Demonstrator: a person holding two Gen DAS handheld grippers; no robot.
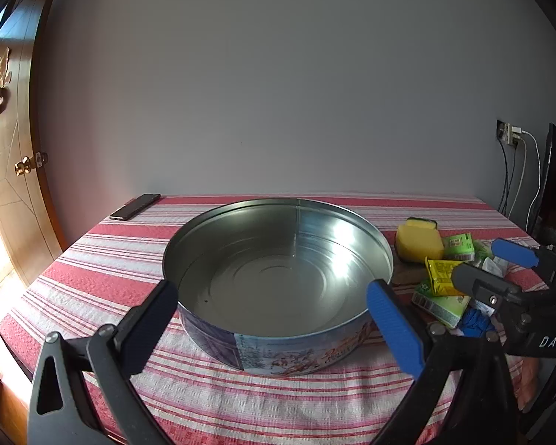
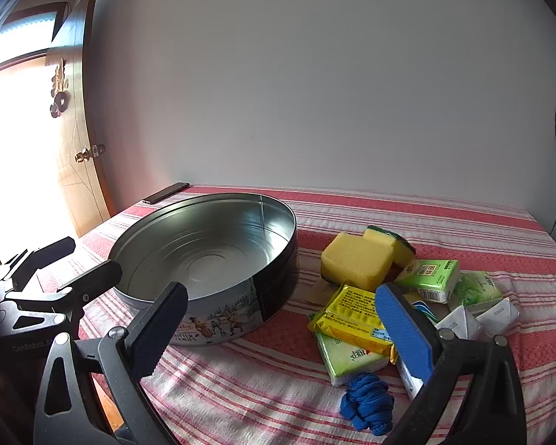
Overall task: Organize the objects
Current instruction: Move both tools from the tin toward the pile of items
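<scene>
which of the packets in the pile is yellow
The yellow packet lying on top of a green tissue pack; the other packets are green or white.

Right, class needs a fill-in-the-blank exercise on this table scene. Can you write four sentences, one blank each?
1. The round tin holds ____.
2. The cloth on the table has red and ____ stripes.
3. The phone lies near the table's far ____ corner.
4. Both sponges are mainly ____.

Missing words: nothing; white; left; yellow
</scene>
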